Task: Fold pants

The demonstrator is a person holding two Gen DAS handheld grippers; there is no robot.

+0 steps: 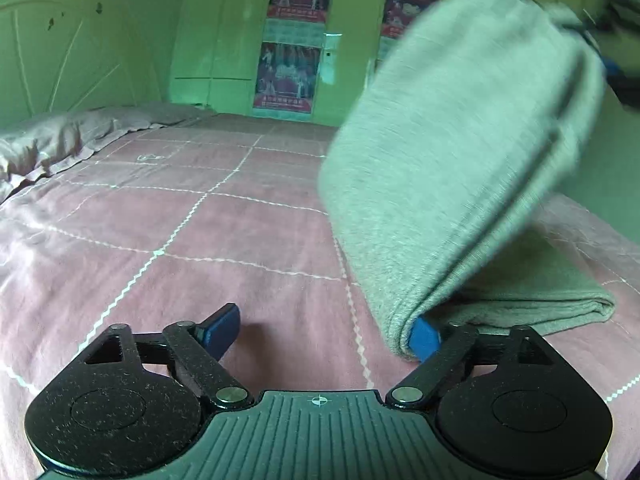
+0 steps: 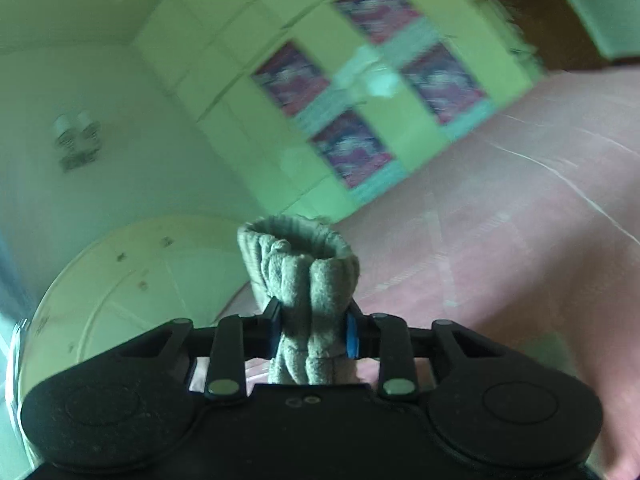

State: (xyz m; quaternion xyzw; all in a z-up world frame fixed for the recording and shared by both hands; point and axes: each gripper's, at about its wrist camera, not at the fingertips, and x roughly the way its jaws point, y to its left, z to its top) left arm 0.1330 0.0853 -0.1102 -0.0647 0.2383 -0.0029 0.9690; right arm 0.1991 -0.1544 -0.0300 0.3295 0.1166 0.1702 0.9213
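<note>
The grey pants point(image 1: 460, 168) are partly folded on the pink bed. One part lies flat at the right point(image 1: 560, 300); the rest is lifted up and to the right. My left gripper point(image 1: 324, 332) is open; its right fingertip point(image 1: 424, 336) touches the fold edge of the pants, its left fingertip point(image 1: 222, 326) is over bare sheet. My right gripper point(image 2: 312, 336) is shut on a bunched end of the pants point(image 2: 304, 280) and holds it up in the air, tilted. The right wrist view is blurred.
The pink checked bed sheet point(image 1: 180, 240) spreads to the left and ahead. A crumpled quilt point(image 1: 60, 140) lies at the far left by the headboard point(image 1: 60, 52). A green wardrobe with posters point(image 1: 292, 40) stands behind the bed.
</note>
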